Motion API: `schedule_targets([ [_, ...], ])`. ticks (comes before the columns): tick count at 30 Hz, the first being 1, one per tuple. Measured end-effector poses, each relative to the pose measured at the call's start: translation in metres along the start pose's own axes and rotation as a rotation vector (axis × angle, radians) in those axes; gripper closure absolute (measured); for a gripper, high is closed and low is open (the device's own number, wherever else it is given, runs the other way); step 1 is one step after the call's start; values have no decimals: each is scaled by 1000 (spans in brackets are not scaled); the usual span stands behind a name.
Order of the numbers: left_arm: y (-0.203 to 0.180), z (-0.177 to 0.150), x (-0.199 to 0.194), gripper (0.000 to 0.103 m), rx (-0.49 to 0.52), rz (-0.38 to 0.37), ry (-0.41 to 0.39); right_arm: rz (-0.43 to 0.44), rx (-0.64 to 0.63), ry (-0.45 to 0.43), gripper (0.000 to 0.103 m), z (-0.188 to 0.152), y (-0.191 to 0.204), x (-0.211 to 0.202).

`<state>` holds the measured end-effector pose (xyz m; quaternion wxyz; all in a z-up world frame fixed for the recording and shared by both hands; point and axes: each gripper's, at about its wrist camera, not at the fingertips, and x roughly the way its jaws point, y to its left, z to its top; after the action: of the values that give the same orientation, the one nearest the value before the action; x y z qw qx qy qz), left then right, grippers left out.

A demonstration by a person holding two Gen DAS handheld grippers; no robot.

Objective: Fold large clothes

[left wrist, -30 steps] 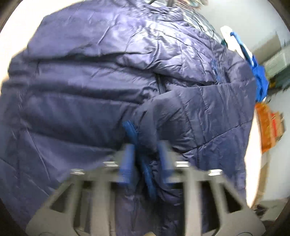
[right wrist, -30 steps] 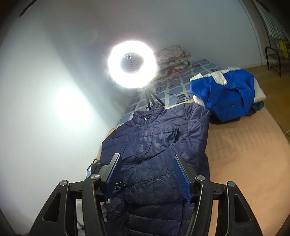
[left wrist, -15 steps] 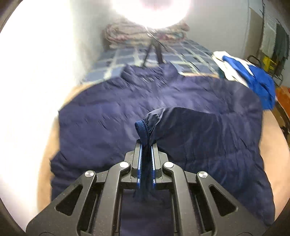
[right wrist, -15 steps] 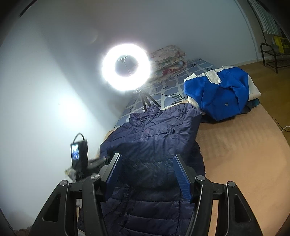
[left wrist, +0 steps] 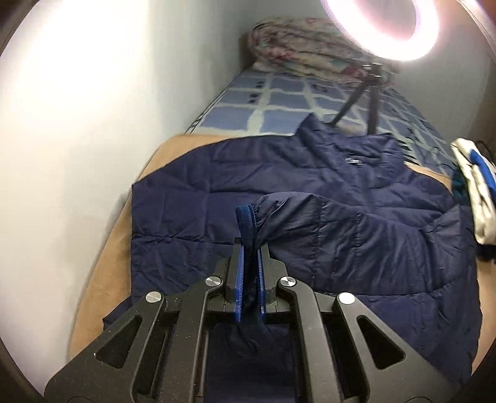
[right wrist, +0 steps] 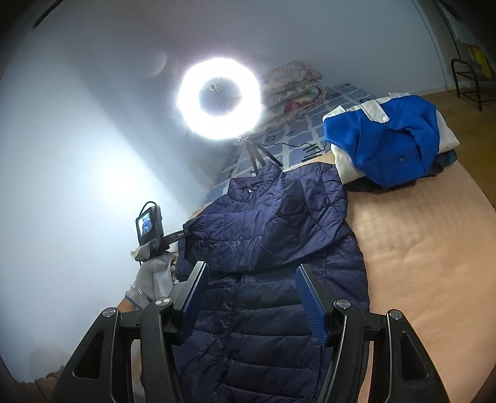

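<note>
Lying on tan bed [right wrist: 427, 248], navy jacket [right wrist: 272, 235]; left claw [left wrist: 250, 245] pinching cuff [left wrist: 246, 223], right claw [right wrist: 251, 294] agape.

We cannot see the navy jacket's [right wrist: 266, 248] hem, cut off by the lower edge behind the right gripper [right wrist: 251, 294]. The sleeve cuff [left wrist: 246, 223] vanishes between the left gripper's [left wrist: 250, 248] fingers. The ring light [left wrist: 381, 28] is cropped at the top edge, and the blue-and-white garment [left wrist: 474, 192] at the right.

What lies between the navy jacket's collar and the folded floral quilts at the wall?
In the right wrist view, checked blue bedding with the ring light's tripod standing on it.
</note>
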<state>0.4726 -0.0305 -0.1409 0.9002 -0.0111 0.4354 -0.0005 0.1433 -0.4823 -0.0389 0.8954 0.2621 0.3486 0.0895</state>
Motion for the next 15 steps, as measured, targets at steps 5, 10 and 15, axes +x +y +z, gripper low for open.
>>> schedule_targets([
  [5, 33, -11, 28, 98, -135, -39, 54, 6, 6, 8, 41, -2, 2, 3],
  [10, 45, -21, 45, 97, -174, -41, 77, -4, -6, 20, 41, -3, 3, 9],
  [15, 40, -9, 52, 97, -164, -37, 64, -12, -14, 46, 41, -8, 4, 18],
])
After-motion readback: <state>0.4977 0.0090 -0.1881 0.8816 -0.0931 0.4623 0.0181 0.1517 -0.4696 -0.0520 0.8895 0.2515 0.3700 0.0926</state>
